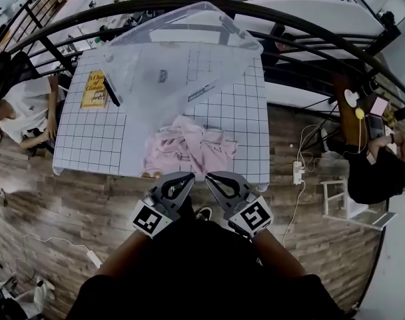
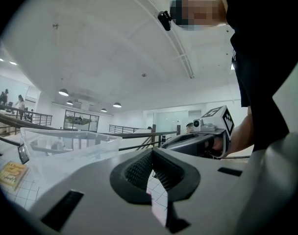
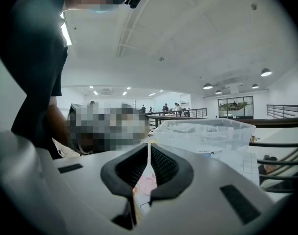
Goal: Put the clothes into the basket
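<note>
Pink clothes [image 1: 189, 149] heaped on near part of grid-patterned table [image 1: 96, 142], outside clear plastic basket [image 1: 182, 52], which sits on far part. Left gripper [image 2: 151, 153]: jaws together, nothing between. Right gripper [image 3: 149, 148]: jaws together, nothing gripped. Both at near table edge, side by side, tips angled toward each other, just near of clothes; contact unclear. Yellow book [image 1: 94, 89] far left on table.

Probably an open-plan office mezzanine — black railing [image 1: 322, 37], seated people [image 1: 379, 169] at desks [image 1: 341, 115] beyond.
</note>
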{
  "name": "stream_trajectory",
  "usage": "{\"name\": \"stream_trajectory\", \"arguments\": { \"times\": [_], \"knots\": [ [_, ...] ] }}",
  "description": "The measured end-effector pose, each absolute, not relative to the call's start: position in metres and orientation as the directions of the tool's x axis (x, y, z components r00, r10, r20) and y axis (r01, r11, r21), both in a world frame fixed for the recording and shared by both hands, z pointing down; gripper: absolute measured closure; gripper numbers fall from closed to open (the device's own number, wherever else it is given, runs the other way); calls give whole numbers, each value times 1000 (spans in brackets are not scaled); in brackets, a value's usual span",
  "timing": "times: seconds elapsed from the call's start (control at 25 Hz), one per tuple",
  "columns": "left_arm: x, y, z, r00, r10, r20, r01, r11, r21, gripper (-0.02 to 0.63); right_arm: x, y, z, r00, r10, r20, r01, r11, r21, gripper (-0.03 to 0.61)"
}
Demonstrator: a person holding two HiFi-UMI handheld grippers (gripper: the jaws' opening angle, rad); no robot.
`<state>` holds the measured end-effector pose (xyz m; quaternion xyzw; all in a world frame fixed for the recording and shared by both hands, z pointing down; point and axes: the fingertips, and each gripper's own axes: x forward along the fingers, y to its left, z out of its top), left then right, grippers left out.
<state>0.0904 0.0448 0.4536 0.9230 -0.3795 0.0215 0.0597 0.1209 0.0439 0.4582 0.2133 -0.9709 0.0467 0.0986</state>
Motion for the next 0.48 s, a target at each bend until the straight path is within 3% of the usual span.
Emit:
{"name": "stream_trajectory", "arguments": {
  "times": [0.48],
  "knots": [
    [67,-7,488,757,-650,69,-653,-750,104,610,103,-15,510,-849,-420,320,-452,892,-28,560]
  ]
}}
